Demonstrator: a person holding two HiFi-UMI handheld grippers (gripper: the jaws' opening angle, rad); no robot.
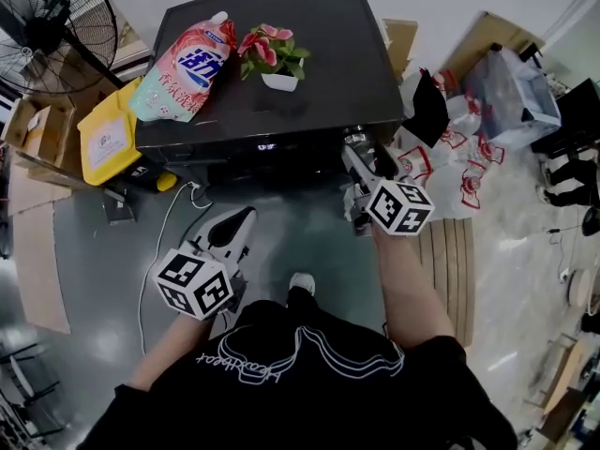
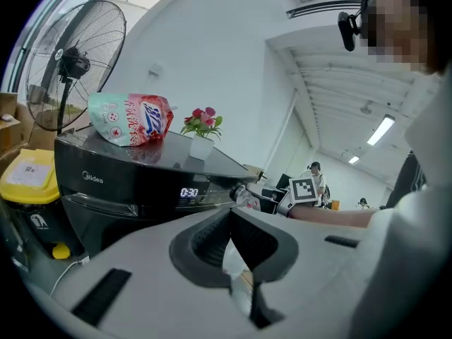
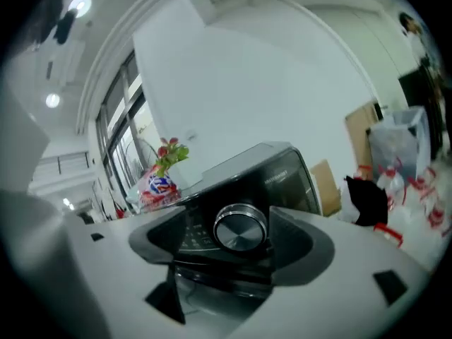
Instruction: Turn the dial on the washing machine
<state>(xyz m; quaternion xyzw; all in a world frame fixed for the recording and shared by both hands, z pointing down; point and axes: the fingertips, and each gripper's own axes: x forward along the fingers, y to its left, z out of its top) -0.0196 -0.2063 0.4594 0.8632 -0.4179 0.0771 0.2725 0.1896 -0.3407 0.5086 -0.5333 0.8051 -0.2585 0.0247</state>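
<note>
There is one washing machine (image 1: 281, 111), black and glossy, and it carries one dial (image 3: 241, 228). There are two grippers. On the lid, beyond both sets of fingertips, lie one pink detergent pouch (image 1: 183, 68) and one small white pot of pink flowers (image 1: 275, 59). Further off to the left of the left fingers are one standing fan (image 1: 52, 26) and one yellow container (image 1: 108, 134). The dial is a round knob with a brushed silver face and a brighter ribbed metal rim. It sticks out from the dark control panel at the right end of the machine's front. It sits right between the fingers (image 3: 300, 246) of the right gripper (image 3: 236, 221), which are spread wide around it. A sliver of dark panel shows on the left side of the knob, so the pads frame it without clamping it. The left gripper (image 2: 230, 212) hangs low in front of the machine. Its fingers (image 2: 205, 242) are pressed together at the tips with nothing between them. From there the dial lies ahead and slightly right, just past the one lit display (image 2: 188, 192).
</note>
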